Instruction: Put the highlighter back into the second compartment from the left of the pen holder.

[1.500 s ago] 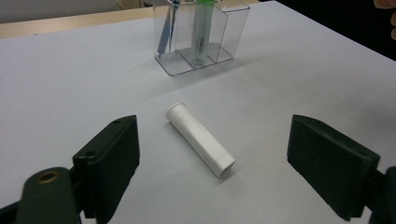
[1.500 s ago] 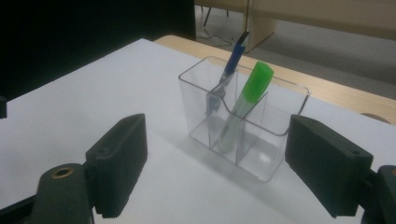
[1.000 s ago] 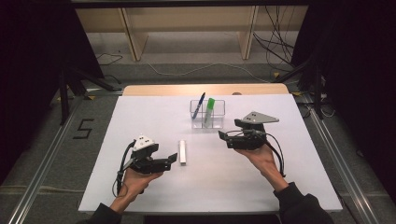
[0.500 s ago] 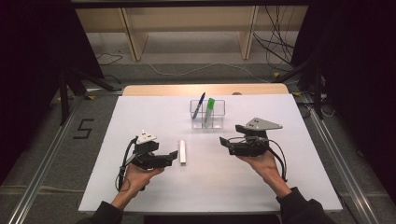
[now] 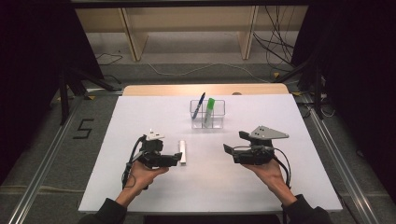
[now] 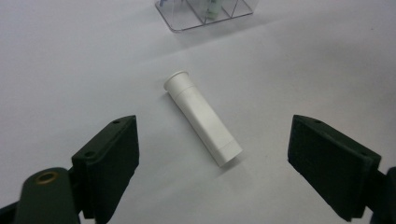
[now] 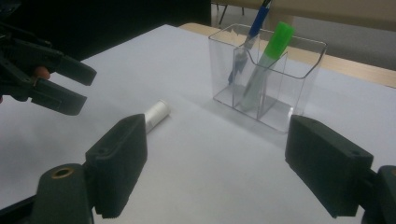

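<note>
White table [image 5: 303, 186] carries a clear organizer [image 5: 207, 114]; wooden shelving [image 5: 187, 32] stands behind.

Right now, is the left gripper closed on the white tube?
No, the left gripper has its jaws wide apart, and the white tube lies untouched on the table between them.

Black hand-held grippers [image 5: 176, 159], dark sleeves [image 5: 105, 212]

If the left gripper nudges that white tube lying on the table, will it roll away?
The white tube is round and lies on its side, so it likely rolls sideways. Its flared lip may curve that roll. It looks like rigid, smooth plastic, probably slippery between the open left gripper.
</note>
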Demonstrator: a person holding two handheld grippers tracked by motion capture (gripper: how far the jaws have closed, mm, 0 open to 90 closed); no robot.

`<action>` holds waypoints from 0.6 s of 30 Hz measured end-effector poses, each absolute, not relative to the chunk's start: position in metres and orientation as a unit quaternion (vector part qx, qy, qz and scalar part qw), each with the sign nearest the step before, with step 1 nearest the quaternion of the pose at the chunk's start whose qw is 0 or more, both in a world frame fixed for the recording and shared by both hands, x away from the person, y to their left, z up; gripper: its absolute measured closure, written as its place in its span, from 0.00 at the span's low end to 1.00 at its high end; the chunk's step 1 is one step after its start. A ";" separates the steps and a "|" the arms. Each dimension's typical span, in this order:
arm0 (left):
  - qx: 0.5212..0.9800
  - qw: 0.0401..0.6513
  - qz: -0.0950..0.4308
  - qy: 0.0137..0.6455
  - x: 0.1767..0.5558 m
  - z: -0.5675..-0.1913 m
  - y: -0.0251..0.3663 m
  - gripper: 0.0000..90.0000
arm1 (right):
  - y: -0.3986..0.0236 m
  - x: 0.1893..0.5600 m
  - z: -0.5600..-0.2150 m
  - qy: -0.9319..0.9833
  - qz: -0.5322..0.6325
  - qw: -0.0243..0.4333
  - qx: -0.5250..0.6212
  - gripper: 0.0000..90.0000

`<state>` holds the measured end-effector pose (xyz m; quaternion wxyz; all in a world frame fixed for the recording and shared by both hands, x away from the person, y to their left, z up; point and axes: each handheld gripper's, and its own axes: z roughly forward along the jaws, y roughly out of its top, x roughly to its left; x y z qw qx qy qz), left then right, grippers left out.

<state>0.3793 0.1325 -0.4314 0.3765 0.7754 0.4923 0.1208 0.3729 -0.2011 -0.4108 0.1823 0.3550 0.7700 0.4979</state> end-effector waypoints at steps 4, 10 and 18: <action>0.782 0.372 0.105 0.490 0.385 -0.433 0.128 0.17 | -0.202 0.371 -0.412 0.771 0.496 0.183 0.354 0.24; 0.791 0.350 0.093 0.493 0.393 -0.437 0.123 0.17 | -0.205 0.369 -0.415 0.770 0.498 0.177 0.358 0.24; 0.797 0.336 0.085 0.495 0.399 -0.441 0.121 0.17 | -0.207 0.365 -0.416 0.769 0.501 0.173 0.359 0.24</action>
